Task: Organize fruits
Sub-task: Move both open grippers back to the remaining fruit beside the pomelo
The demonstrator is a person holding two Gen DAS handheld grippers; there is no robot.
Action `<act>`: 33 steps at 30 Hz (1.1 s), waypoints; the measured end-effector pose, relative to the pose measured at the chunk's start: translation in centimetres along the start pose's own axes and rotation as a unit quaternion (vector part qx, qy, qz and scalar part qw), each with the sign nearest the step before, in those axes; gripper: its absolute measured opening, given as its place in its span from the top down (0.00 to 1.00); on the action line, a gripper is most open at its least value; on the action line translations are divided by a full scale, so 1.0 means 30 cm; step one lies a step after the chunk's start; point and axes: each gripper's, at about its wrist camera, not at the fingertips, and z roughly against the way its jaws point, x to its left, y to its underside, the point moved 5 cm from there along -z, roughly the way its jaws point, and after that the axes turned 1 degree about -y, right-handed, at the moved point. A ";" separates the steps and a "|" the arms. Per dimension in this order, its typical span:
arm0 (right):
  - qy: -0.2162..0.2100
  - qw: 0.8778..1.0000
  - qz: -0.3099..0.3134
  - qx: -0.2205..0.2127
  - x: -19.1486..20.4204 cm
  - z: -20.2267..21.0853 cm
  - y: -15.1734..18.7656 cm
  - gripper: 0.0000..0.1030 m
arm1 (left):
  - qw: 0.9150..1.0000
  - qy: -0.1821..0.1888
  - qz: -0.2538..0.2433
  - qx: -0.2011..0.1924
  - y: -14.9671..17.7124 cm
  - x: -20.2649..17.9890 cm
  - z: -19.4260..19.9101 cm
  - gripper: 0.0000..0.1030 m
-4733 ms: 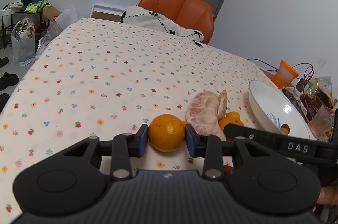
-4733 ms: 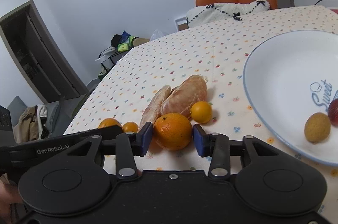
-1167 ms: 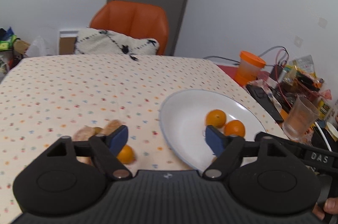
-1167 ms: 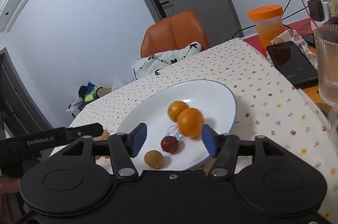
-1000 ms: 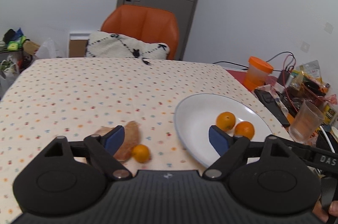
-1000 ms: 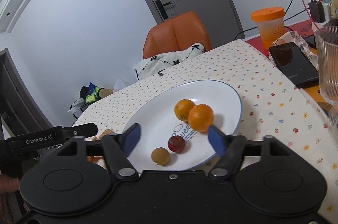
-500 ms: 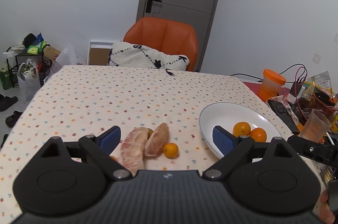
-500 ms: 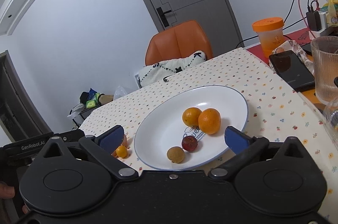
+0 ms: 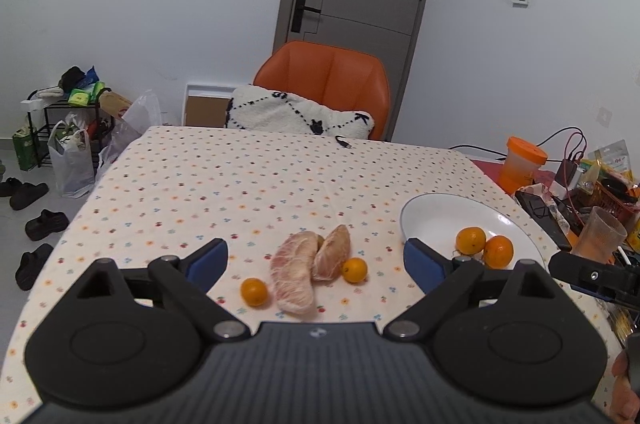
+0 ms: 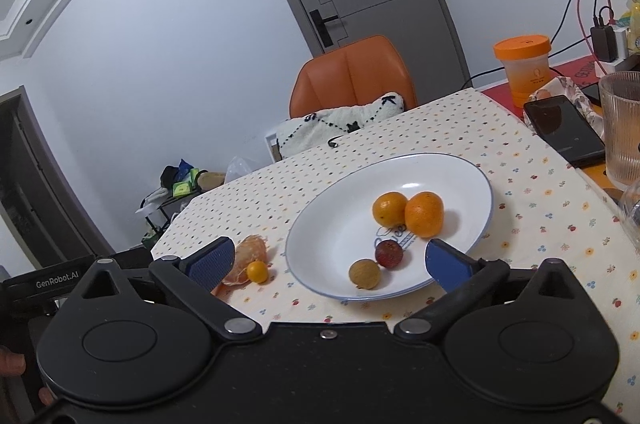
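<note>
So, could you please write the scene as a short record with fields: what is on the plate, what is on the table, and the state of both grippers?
plate: white plate, blue rim, on the dotted tablecloth
on plate: two oranges, touching; one dark red fruit; one tan fruit
on cloth, off plate: two peeled pomelo pieces; two small oranges, one at each side of the pieces
left gripper: jaws wide open, holding nothing
right gripper: jaws wide open, holding nothing
nearby: ribbed glass, phone, orange-lidded cup
</note>
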 end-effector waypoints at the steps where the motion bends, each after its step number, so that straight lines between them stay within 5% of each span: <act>1: -0.001 1.000 0.002 0.000 0.007 0.002 0.002 0.00 | 1.000 -0.002 0.000 0.000 0.002 0.006 0.006 0.09; 33: -0.040 0.997 0.060 0.035 0.192 -0.061 0.072 0.00 | 1.000 0.005 0.025 0.010 0.076 0.164 0.046 0.11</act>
